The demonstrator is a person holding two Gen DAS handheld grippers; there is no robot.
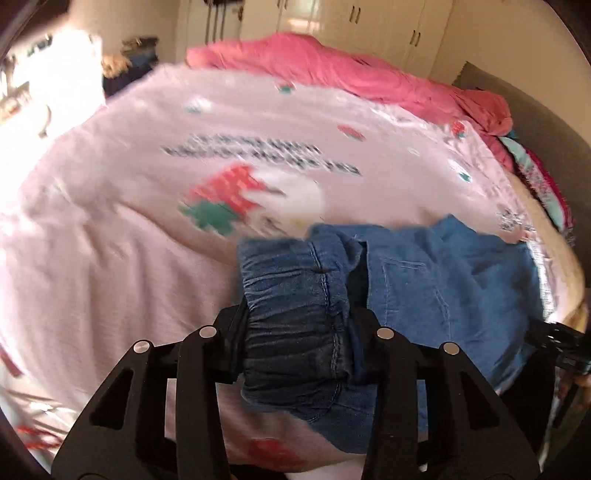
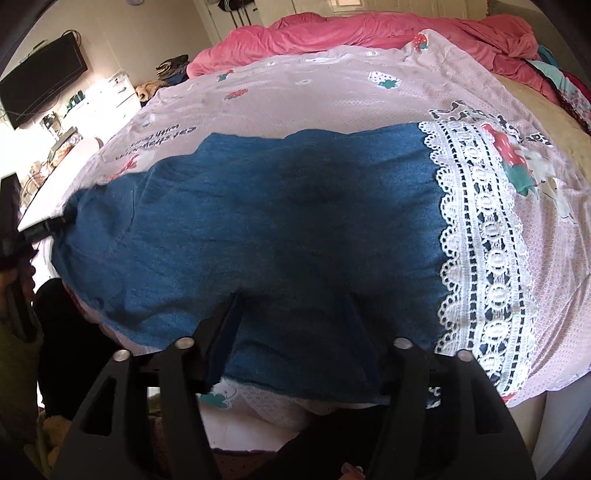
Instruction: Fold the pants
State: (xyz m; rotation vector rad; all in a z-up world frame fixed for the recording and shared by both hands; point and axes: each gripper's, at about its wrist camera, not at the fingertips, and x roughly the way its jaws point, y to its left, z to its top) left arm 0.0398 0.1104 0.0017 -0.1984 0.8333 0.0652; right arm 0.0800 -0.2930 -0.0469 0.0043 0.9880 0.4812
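Note:
Blue denim pants (image 2: 280, 206) with a white lace cuff (image 2: 484, 236) lie across a pink printed bedsheet (image 2: 332, 88). In the left wrist view my left gripper (image 1: 295, 325) is shut on the gathered elastic waistband (image 1: 291, 295) of the pants (image 1: 443, 280), holding it bunched above the sheet (image 1: 110, 258). In the right wrist view my right gripper (image 2: 295, 306) grips the near edge of the pant leg, fabric draped over and between the fingers. The left gripper shows at the left edge of the right wrist view (image 2: 48, 225).
A pink duvet (image 2: 369, 33) is heaped along the far side of the bed. Colourful clothes (image 1: 543, 184) are piled at the right by a grey headboard. A TV (image 2: 40, 81) and a white dresser stand at the left wall. Wardrobes (image 1: 388, 26) stand behind.

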